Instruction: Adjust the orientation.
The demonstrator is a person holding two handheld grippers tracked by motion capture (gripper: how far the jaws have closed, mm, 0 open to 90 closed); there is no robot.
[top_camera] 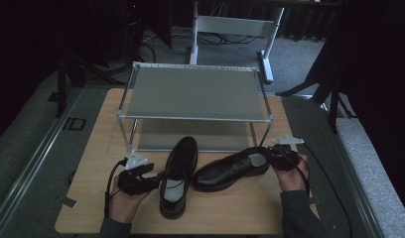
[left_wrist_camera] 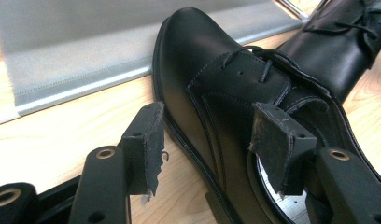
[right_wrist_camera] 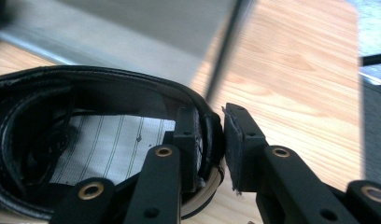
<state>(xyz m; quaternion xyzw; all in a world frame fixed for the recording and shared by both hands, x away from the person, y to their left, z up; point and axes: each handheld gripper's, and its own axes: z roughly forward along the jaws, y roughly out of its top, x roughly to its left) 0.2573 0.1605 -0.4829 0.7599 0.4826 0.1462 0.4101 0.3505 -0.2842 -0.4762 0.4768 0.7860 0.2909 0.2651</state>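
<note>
Two black leather lace-up shoes lie on the wooden table (top_camera: 240,208) in front of a metal shoe rack (top_camera: 195,118). The left shoe (top_camera: 179,171) points its toe at the rack. My left gripper (top_camera: 158,179) stands open astride its near side wall (left_wrist_camera: 202,60), one pad (left_wrist_camera: 144,144) outside and clear of the leather, the other (left_wrist_camera: 277,144) over the shoe's opening. The right shoe (top_camera: 225,172) lies crosswise, toe to the left. My right gripper (top_camera: 270,157) is shut on its heel collar (right_wrist_camera: 109,77), one jaw inside over the striped insole (right_wrist_camera: 109,140), one outside.
The rack has two grey shelves, both bare; its lower shelf (left_wrist_camera: 76,46) lies just beyond the shoes' toes and a rack post (right_wrist_camera: 226,51) rises close behind the heel. The other shoe (left_wrist_camera: 338,42) sits just right of the left one. Bare table stretches along the front edge.
</note>
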